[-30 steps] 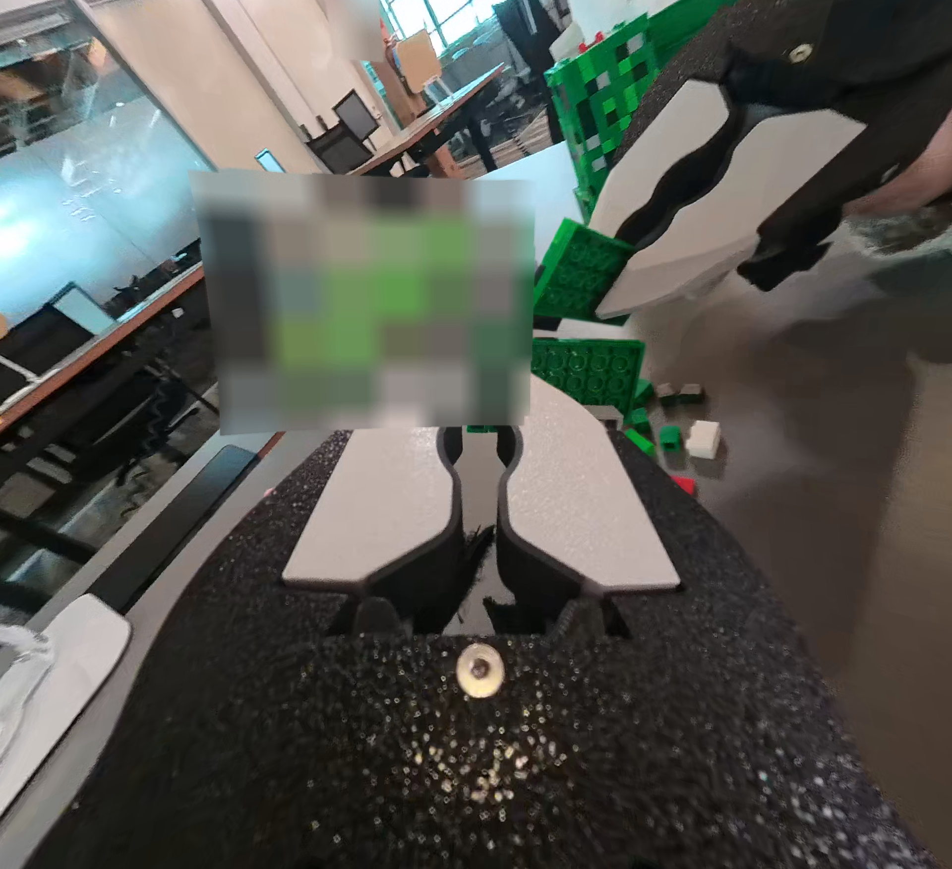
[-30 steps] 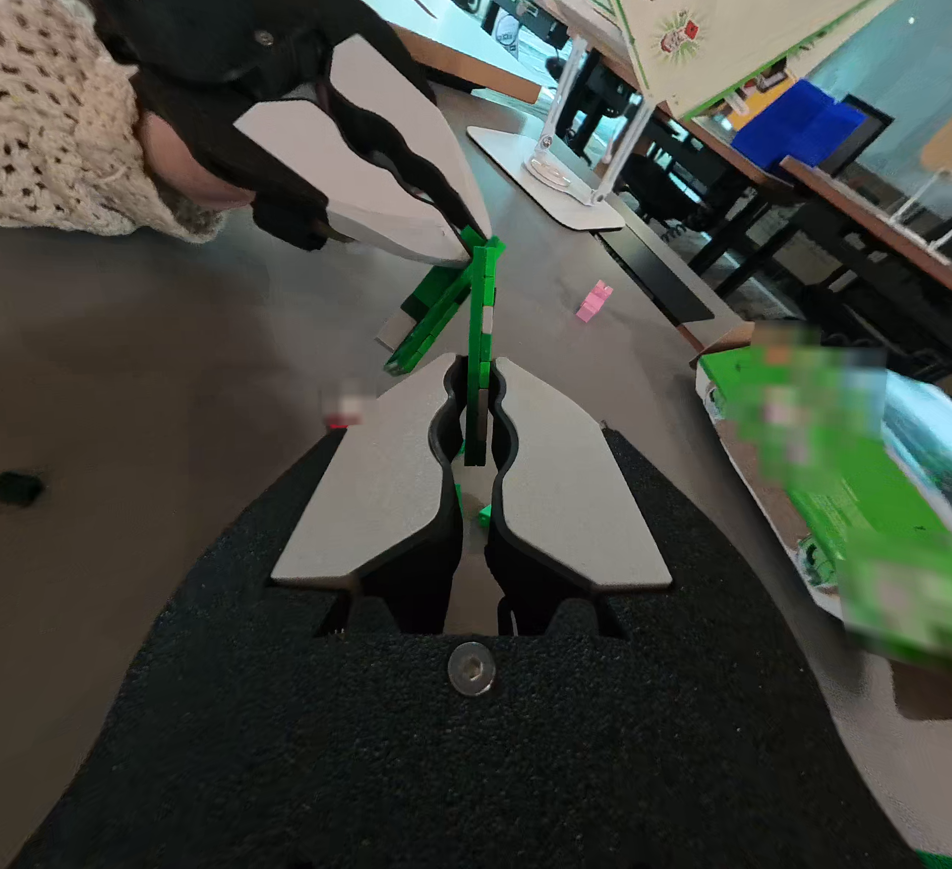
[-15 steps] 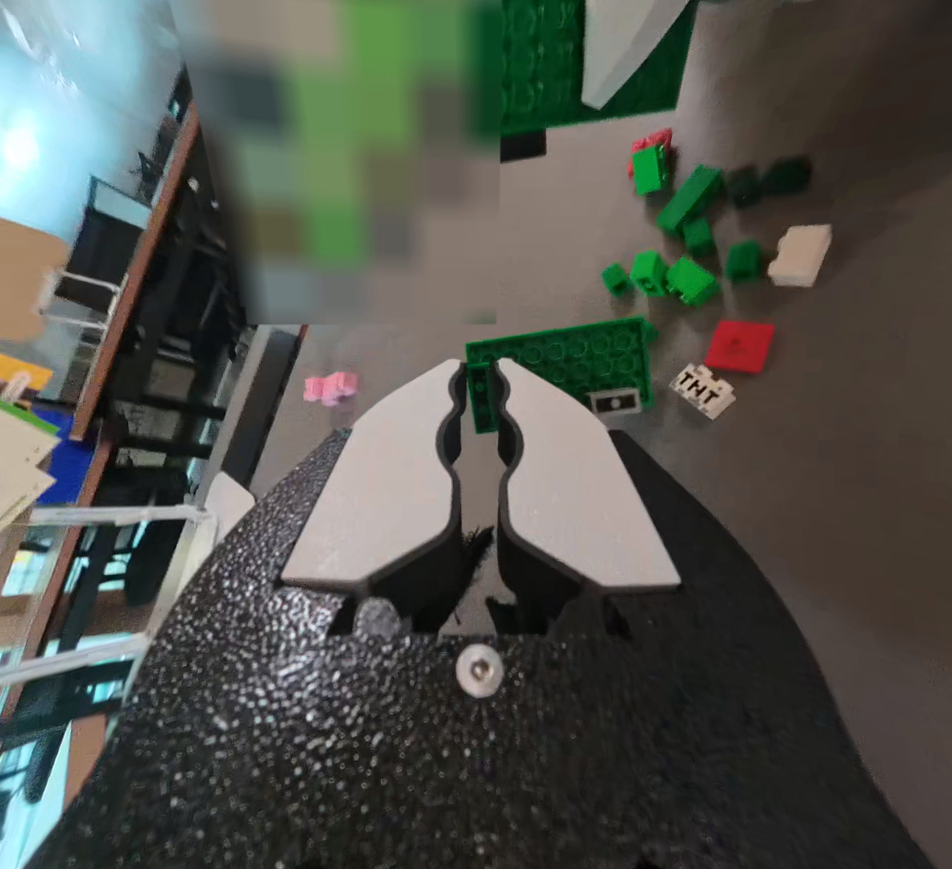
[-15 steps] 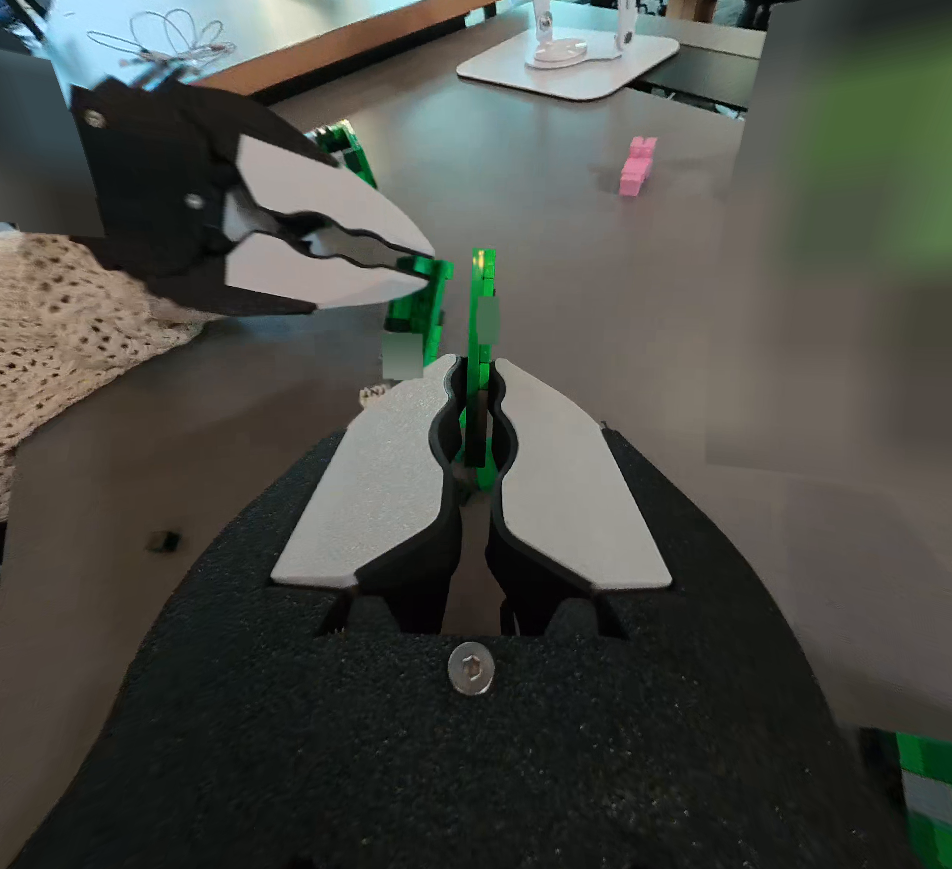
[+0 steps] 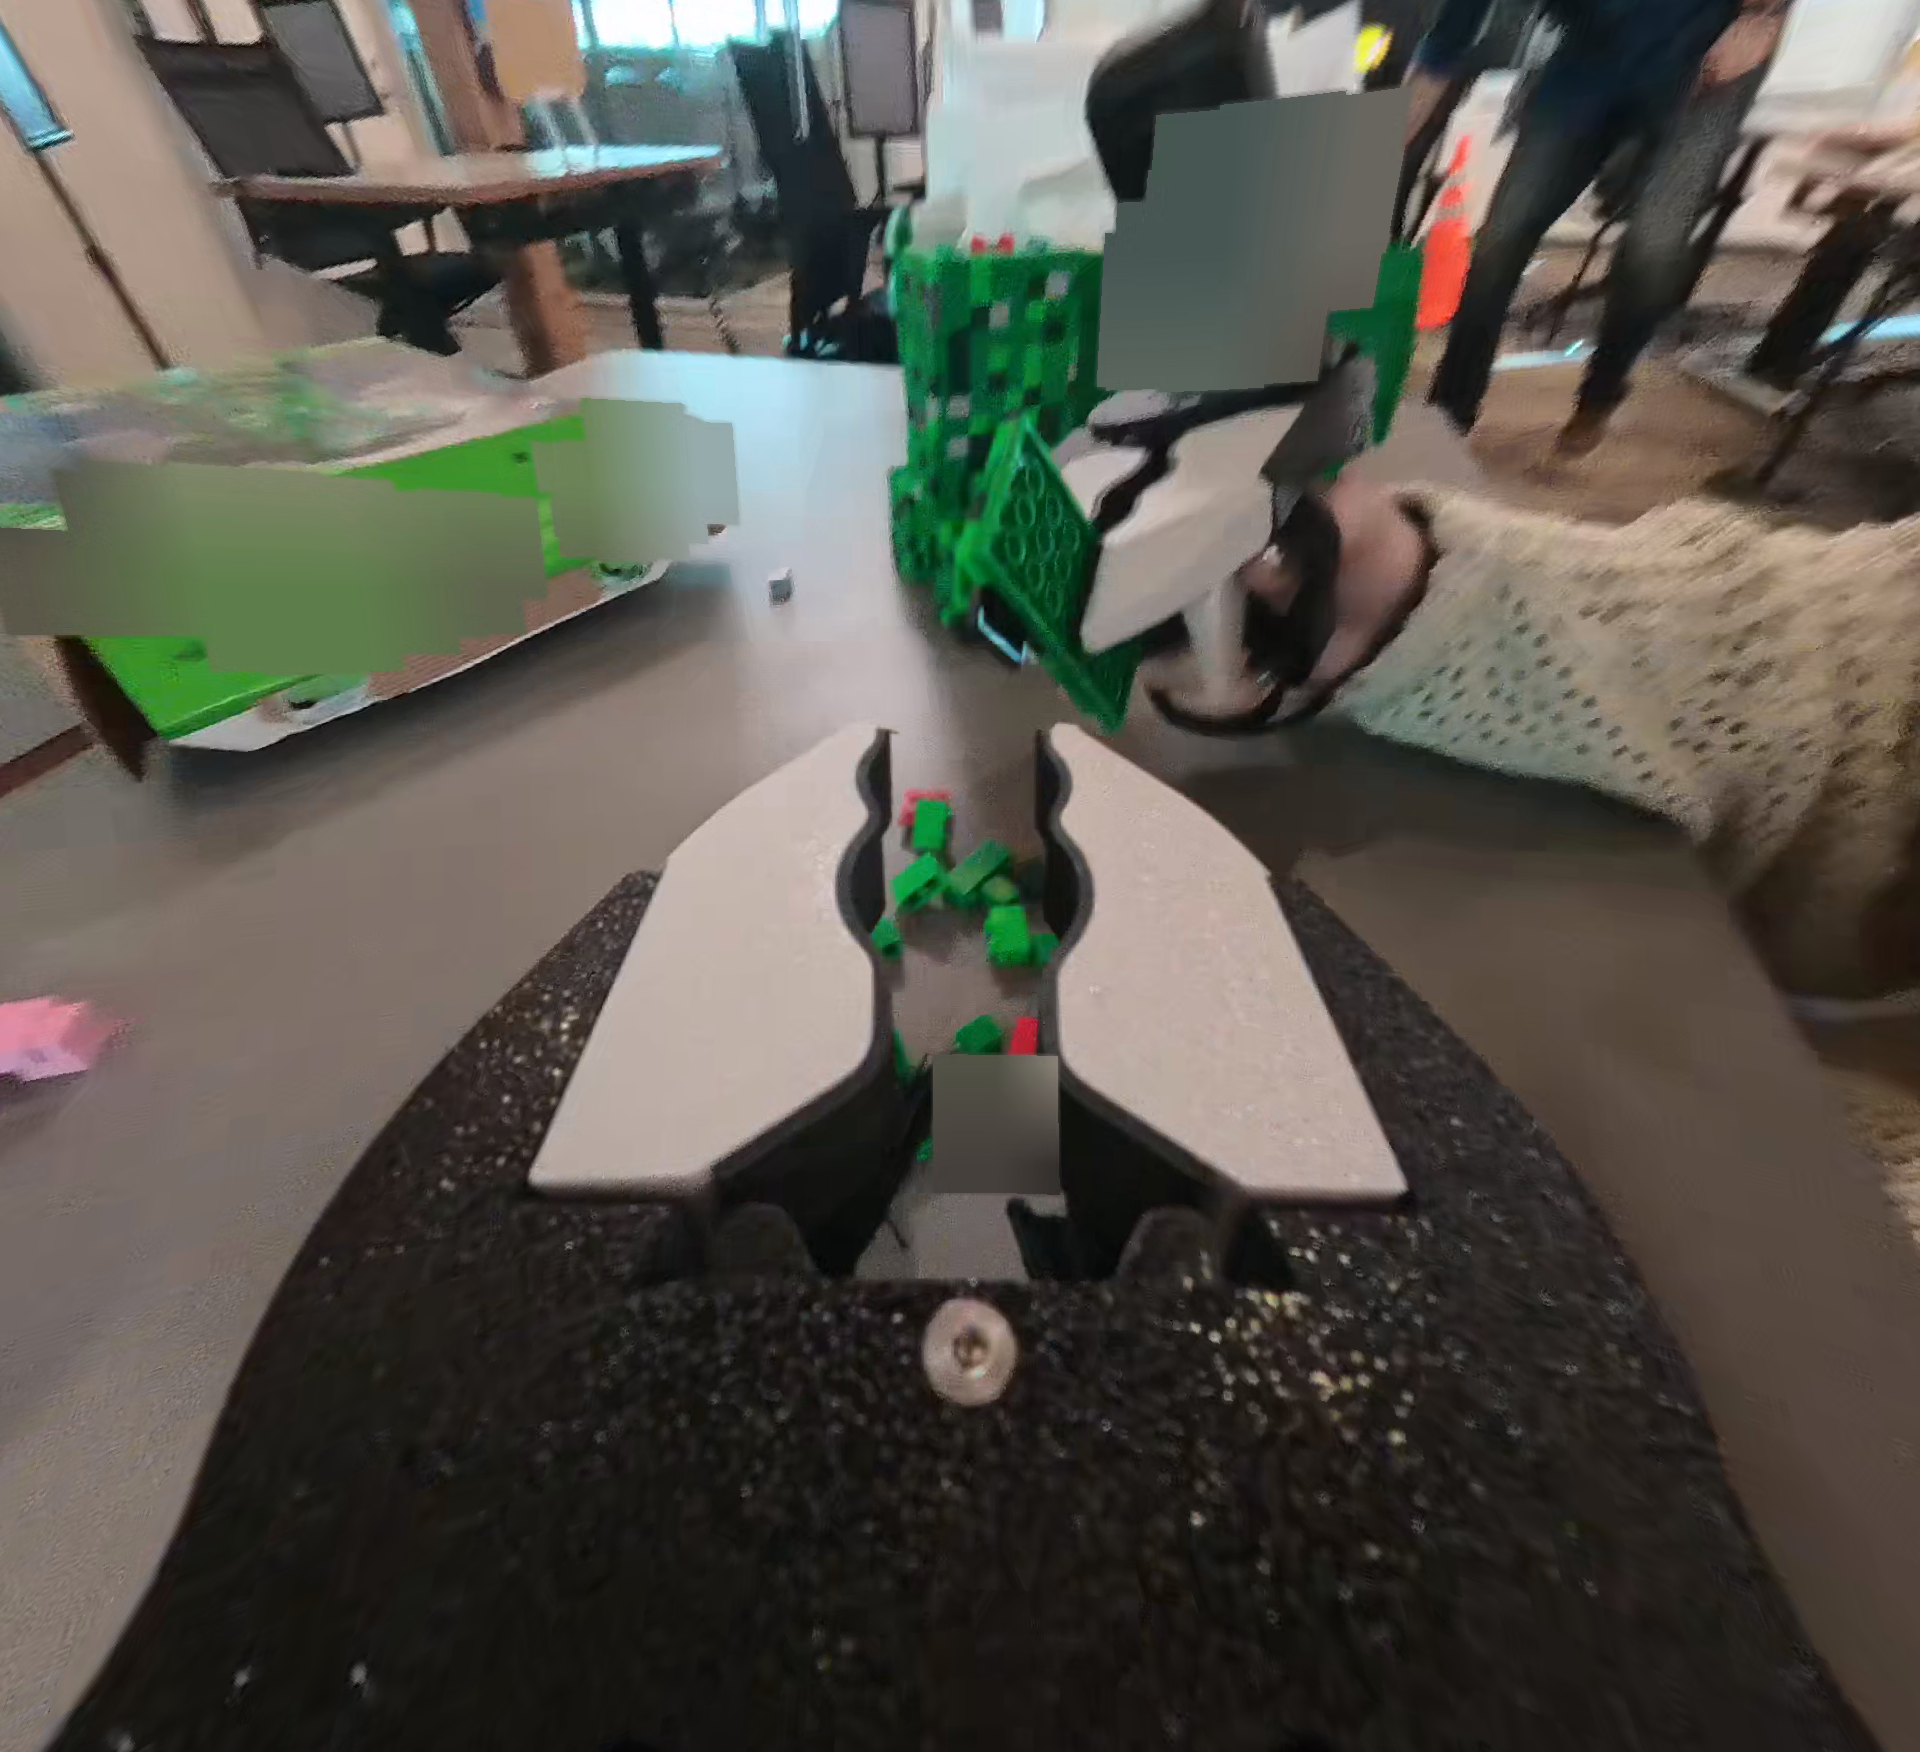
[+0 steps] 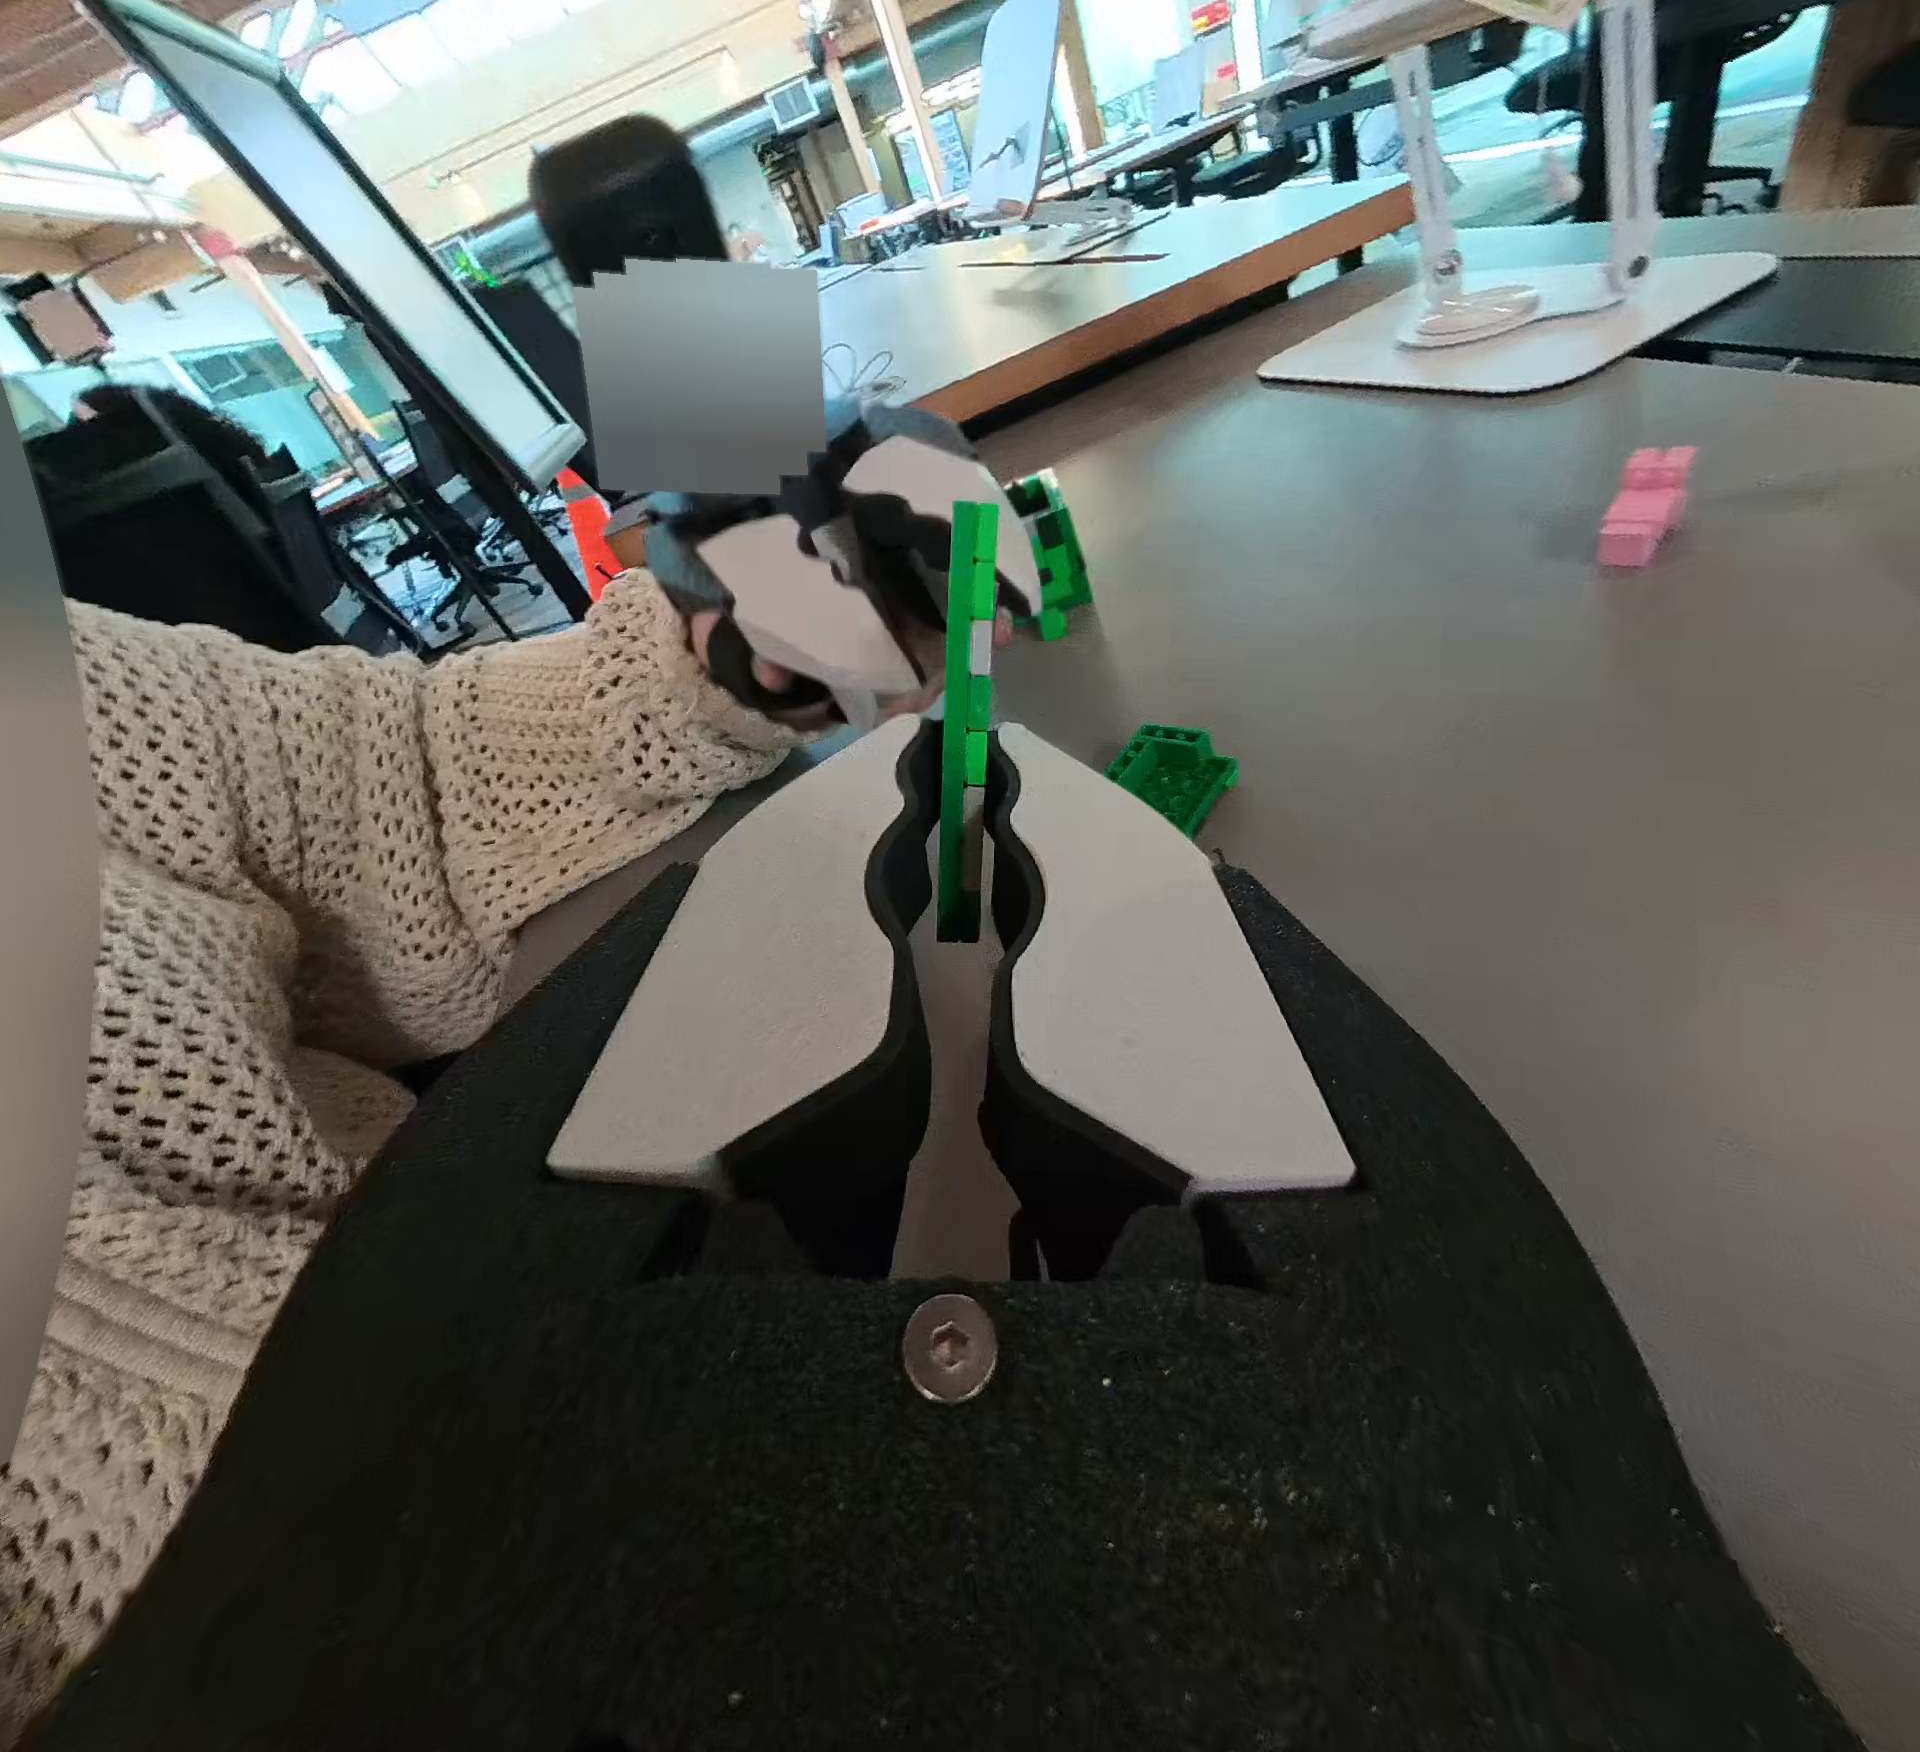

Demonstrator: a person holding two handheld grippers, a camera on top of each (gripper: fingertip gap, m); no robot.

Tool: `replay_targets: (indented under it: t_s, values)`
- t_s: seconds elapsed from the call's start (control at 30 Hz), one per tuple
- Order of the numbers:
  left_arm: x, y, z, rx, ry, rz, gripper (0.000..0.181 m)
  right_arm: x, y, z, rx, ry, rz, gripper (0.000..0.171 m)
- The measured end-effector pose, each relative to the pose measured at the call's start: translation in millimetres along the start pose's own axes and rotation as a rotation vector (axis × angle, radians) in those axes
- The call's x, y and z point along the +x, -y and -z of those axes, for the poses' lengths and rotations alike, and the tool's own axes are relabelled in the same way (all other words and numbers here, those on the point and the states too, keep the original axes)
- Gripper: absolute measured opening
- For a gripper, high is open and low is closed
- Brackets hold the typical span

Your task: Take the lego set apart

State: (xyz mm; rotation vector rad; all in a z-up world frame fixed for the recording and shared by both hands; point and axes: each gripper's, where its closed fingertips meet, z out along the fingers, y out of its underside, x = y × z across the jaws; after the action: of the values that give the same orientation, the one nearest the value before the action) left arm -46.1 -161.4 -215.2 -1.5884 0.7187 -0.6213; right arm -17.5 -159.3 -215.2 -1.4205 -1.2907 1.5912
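My left gripper [image 5: 964, 746] is open and empty, low over a scatter of loose green and red bricks [image 5: 971, 881] on the grey table. My right gripper [image 6: 964, 731] is shut on a thin green plate [image 6: 971, 622], held upright on its edge. That plate [image 5: 1039, 549] and the right gripper [image 5: 1101, 507] also show in the left wrist view, in front of the green block build [image 5: 987, 331]. A smaller green plate [image 6: 1174, 772] lies loose on the table, right of my right fingers. The left gripper [image 6: 914, 622] shows behind the held plate.
The green set box [image 5: 312, 476] lies at the left. A pink brick [image 6: 1647, 513] sits on the table to the right, and a white stand base [image 6: 1507, 331] is farther back. A cream knitted sleeve [image 6: 312, 819] lies on the table. A person [image 5: 1610, 92] stands behind. Both grippers' tips are close together, under 4 cm apart. The green block build [image 5: 987, 331] is about 20 cm from my right fingertips.
My left gripper, shut on a small green plate before, has opened and let it go, and its view has swung up level. My right gripper still holds its plate.
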Motion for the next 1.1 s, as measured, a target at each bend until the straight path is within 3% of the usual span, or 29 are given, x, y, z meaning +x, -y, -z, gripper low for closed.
replay_targets:
  t_s: [0.13,0.2,0.33,0.4,0.47,0.53,0.63,0.8,0.93,1.1]
  values:
    - [14,5,-2,0.048,-0.078,0.024,0.023,-14,-6,-7,-0.040,0.069,0.034,0.006]
    - [23,6,-5,0.063,-0.131,0.052,0.009,-18,-9,-10,-0.051,0.090,0.035,0.006]
    - [15,7,-4,0.097,-0.104,0.113,0.002,-16,-7,-10,-0.036,0.087,0.010,0.005]
    - [3,6,-5,0.107,-0.037,0.199,0.002,-2,-1,-8,0.005,-0.039,0.081,0.006]
    - [-9,5,-4,0.122,0.034,0.293,0.002,16,2,-4,-0.005,-0.239,0.212,0.032]
    - [-14,1,-5,0.105,0.083,0.319,0.002,24,0,-5,-0.035,-0.340,0.272,0.023]
    - [-31,-20,-5,-0.039,0.239,0.245,0.002,34,-10,-9,-0.100,-0.394,0.248,0.009]
    - [-45,-50,-3,-0.279,0.358,0.115,0.002,54,-22,3,-0.188,-0.476,0.251,0.016]
    - [-53,-52,-1,-0.340,0.433,-0.032,0.005,72,-16,13,-0.100,-0.549,0.234,0.017]
    - [-64,-42,7,-0.332,0.486,-0.149,0.034,76,7,28,0.065,-0.652,0.353,0.010]
